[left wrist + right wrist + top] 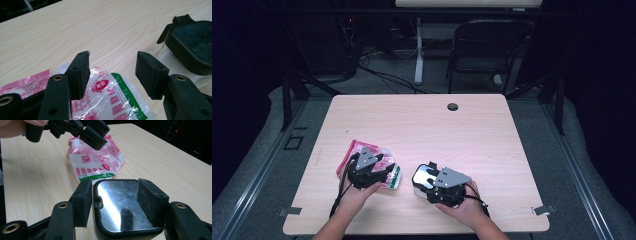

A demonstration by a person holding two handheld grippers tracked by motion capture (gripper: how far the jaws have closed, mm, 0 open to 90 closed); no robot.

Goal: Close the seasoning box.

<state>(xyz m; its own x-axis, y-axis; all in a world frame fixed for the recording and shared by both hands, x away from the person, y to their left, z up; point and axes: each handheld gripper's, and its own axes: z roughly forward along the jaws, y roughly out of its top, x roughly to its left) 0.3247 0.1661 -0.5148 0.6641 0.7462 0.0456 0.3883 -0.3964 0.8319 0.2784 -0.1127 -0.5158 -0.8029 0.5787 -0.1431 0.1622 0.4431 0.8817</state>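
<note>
Two grippers wide open, left gripper over the snack bag, right gripper straddling the black-lidded box, gripping nothing.

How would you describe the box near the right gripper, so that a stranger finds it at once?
On the pale wooden table, look at the near edge, right of the middle. There the container stands between the open jaws of the right gripper. It is a rounded box with a black rim and a shiny lid, unlike the flat, crinkled pink and white bag beside it.
</note>
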